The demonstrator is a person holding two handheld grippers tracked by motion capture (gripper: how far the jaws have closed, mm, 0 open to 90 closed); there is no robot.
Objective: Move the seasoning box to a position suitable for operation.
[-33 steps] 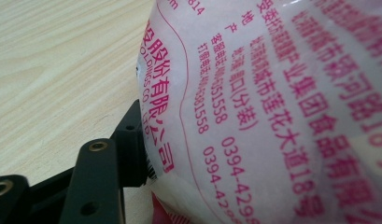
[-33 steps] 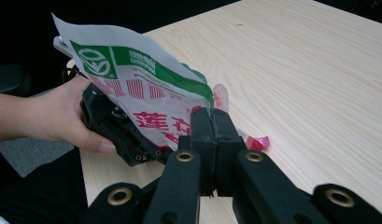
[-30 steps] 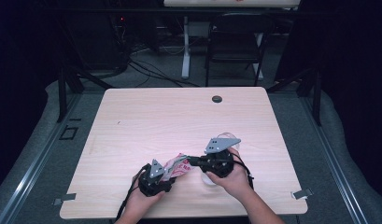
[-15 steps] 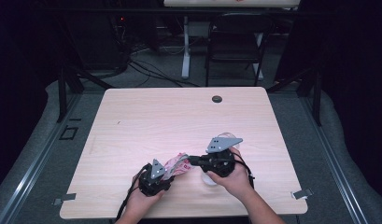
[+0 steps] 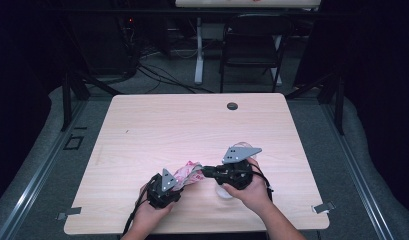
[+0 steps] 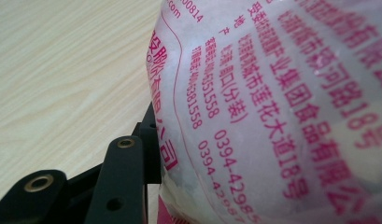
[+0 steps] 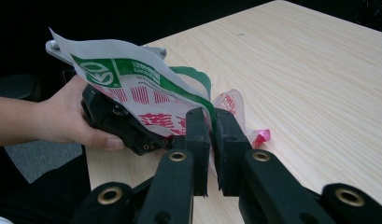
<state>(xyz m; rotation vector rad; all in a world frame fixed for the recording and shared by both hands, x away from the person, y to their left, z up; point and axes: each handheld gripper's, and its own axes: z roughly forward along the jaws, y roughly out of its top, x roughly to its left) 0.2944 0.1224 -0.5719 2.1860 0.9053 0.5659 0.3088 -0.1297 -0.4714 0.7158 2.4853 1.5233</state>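
Note:
A plastic bag with pink print and a green edge hangs between my two grippers near the table's front edge. My left gripper is shut on the bag's full, bulging body. One black finger presses its side and the other is hidden behind it. Those jaws have just been closing. My right gripper points left at the bag's loose top film. The film runs into a narrow slit between the pads, which have just been opening. In the high view the right gripper is level with the bag.
The wooden table stretches bare beyond the hands, with a black round grommet near its far edge. A clear round object lies partly under the right hand. A dark chair and cables stand behind the table.
The left gripper has nudged slightly in on the bag. The right hand has kept still.

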